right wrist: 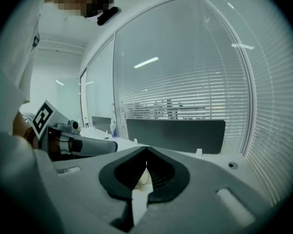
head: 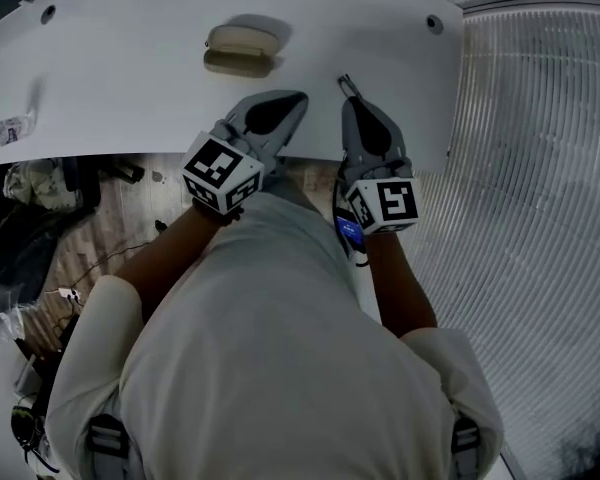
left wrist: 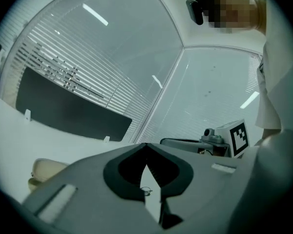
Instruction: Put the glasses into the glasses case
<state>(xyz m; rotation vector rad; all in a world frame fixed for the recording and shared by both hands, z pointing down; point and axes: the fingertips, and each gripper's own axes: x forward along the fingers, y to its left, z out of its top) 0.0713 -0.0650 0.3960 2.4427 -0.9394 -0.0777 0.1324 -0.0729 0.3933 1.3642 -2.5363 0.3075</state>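
Note:
A beige glasses case lies closed on the white table, far from its front edge. It shows at the left in the left gripper view and through the jaw gap in the right gripper view. Thin wire-rimmed glasses lie on the table by the tip of my right gripper; they are tiny in the left gripper view. My left gripper hovers over the front edge, below and right of the case. Both grippers are shut with nothing in them.
The table's front edge runs under both grippers, and its right end stops near a wall of blinds. A small plastic wrapper lies at the table's left. Cluttered floor shows below left. A dark panel stands behind the table.

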